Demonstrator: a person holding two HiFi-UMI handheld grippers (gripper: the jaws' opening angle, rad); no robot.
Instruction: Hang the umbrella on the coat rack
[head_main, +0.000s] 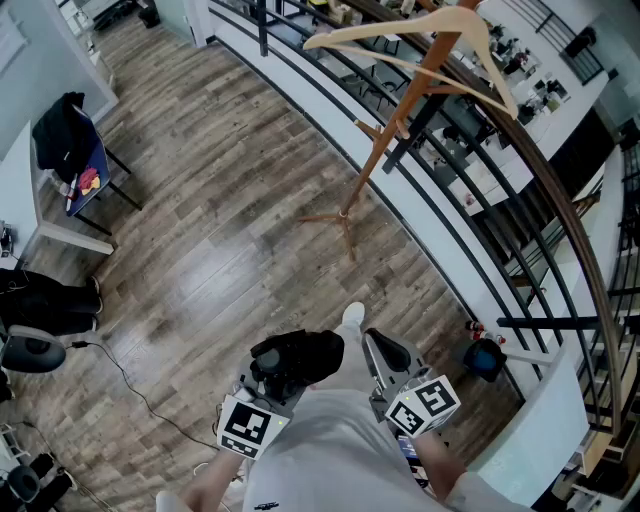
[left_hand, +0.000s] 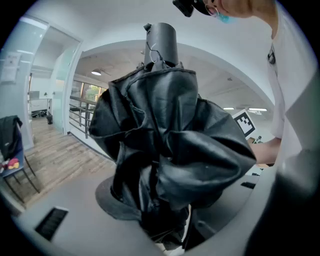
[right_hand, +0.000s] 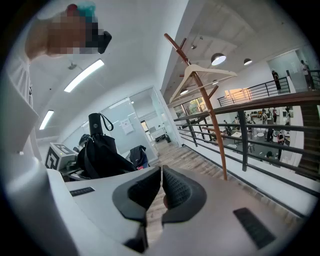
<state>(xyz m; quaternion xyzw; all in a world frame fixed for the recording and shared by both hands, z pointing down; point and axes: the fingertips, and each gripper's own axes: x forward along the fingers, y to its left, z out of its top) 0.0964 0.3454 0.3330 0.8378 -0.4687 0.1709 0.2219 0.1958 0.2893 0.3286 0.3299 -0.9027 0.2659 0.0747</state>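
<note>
Umbrella (head_main: 298, 357): black, folded, fabric loose and bunched, lower centre of the head view. It sits clamped in the left gripper (head_main: 283, 378), well short of the coat rack (head_main: 372, 165). In the left gripper view the umbrella (left_hand: 170, 145) fills mid-frame, stubby handle end up. The left gripper (left_hand: 161, 227) has its jaws standing fairly wide, closed on the lower part of the bundle. From the right gripper view the umbrella (right_hand: 100, 150) is at centre left, with a wrist strap looped off the handle.

Right gripper (head_main: 386, 352) is just right of the umbrella. The right gripper (right_hand: 160, 192) has its pads nearly together with nothing between them; only floor shows in the slit.

Coat rack is upper centre-right in the head view, a wooden pole on splayed feet with a pale hanger (head_main: 365, 33) on it. In the right gripper view the coat rack (right_hand: 215, 134) stands right of centre, with the hanger (right_hand: 215, 71) near its top.

A railing (head_main: 541, 160) runs just behind the rack. The wood floor (head_main: 220, 200) stretches between the person and the rack. A chair with a dark jacket (head_main: 62, 135) is at far left.
</note>
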